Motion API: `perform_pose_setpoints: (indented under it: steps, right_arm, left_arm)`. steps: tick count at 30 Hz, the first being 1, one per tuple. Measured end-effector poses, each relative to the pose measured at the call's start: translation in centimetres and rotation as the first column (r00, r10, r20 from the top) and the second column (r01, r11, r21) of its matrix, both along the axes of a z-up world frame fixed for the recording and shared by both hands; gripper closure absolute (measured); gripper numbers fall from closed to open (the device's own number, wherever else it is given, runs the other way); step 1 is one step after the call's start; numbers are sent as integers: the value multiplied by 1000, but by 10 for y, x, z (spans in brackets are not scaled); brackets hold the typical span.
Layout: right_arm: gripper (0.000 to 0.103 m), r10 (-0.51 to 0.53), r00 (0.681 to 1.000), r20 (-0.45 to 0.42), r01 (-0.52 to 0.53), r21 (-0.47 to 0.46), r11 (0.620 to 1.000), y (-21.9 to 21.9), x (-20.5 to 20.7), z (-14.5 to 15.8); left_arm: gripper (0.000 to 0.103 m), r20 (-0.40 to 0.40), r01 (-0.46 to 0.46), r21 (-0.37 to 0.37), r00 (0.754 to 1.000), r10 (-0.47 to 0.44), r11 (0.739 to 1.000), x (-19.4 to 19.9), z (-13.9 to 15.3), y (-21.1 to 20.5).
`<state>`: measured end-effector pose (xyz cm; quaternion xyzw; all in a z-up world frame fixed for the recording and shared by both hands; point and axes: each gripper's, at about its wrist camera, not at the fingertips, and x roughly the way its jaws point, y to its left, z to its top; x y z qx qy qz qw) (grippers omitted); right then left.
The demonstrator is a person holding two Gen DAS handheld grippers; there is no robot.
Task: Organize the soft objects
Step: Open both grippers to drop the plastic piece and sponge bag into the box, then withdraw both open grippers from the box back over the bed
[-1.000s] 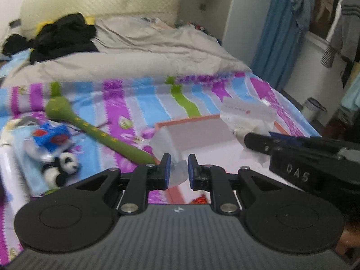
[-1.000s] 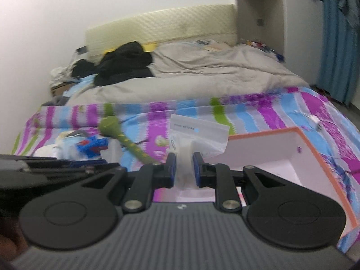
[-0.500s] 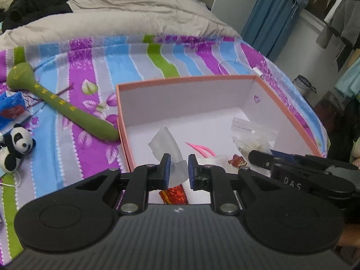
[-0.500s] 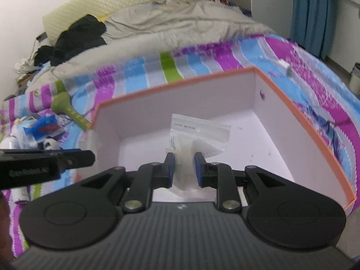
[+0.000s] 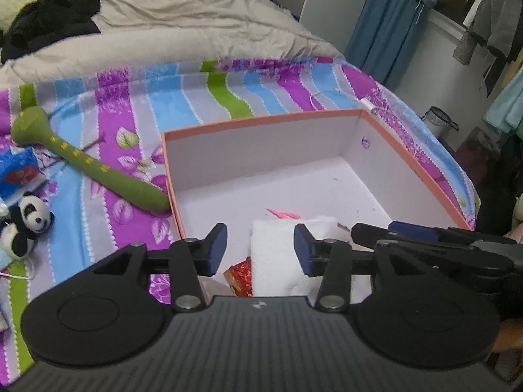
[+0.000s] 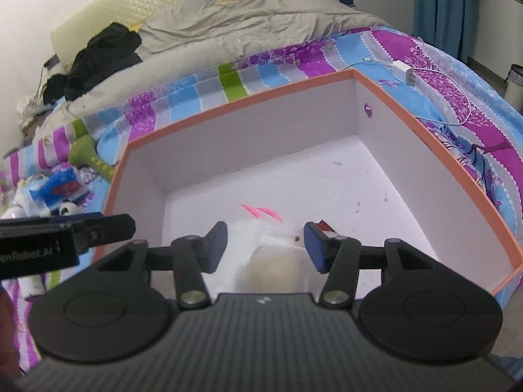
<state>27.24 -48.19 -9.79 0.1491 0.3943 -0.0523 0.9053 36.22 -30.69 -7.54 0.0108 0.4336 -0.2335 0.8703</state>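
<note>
An orange-rimmed white box sits on the striped bedspread. My left gripper hangs over its near left corner. Its jaws are opening, and a white soft packet lies loose in the box below them. My right gripper is beside it, jaws also opening above a clear bag of white stuffing that rests on the box floor, untouched by the pads. A green plush stick and a panda toy lie on the bed left of the box.
A red foil wrapper and a pink scrap lie in the box. A blue packet is at far left. A white charger with cable lies beyond the box. A grey duvet and black clothes cover the far bed.
Both grippers came down over the box and their jaws parted. The clear plastic piece in the left and the zip bag in the right dropped into the box.
</note>
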Motion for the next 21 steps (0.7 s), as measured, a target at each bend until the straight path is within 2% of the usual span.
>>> perform_pose_setpoints:
  steps: [8,21]
  right_arm:
    - [49,16,996,86,-13,-27,1000,15,-27,34]
    - [49,85,974,209,-72,-66,995,61,-83,78]
  left_arm:
    - [47,91,-21,-30,996,24,999,-34,35,19]
    - [47,225,-60,-88,971,79,994,-119,83,84]
